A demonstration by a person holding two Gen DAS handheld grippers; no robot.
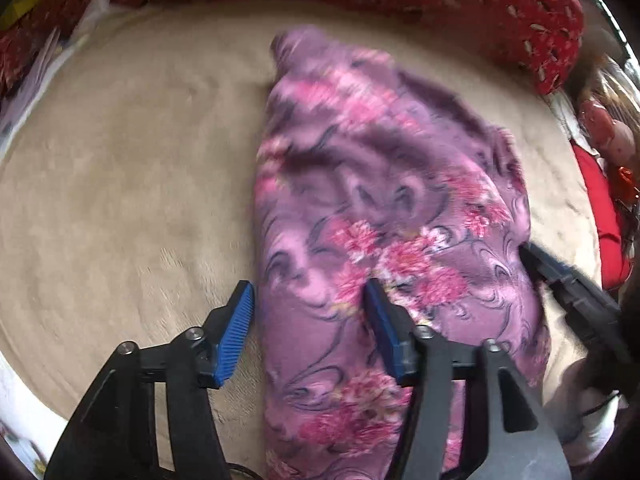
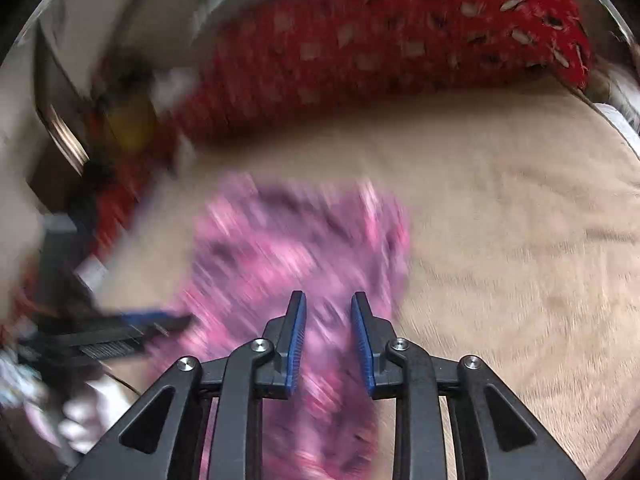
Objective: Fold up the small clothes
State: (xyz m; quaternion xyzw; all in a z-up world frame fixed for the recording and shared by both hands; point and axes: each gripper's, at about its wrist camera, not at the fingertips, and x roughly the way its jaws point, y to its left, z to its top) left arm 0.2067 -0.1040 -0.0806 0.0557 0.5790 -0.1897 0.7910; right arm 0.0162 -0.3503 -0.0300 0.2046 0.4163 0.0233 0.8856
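purple floral garment on the beige blanket, both grippers over it

L cam: my left gripper [image 1: 308,292] is spread wide, garment [image 1: 384,208] just ahead, its left edge between the fingers. R cam, blurry: right gripper [image 2: 328,304] has a gap, fingers apart w/ garment [image 2: 296,248] below, blanket [image 2: 500,220] to the right.

Left gripper [image 1: 308,296] is sitting with its blue-padded jaws spread wide, both black fingers pointing forward and slightly down, and nothing pinched between the pads. Right gripper [image 2: 328,306] is pointing forward too, jaws much narrower but with a clear gap between the pads, though that view is pretty motion-blurred. In the left wrist view the right gripper is poking in from the right edge.
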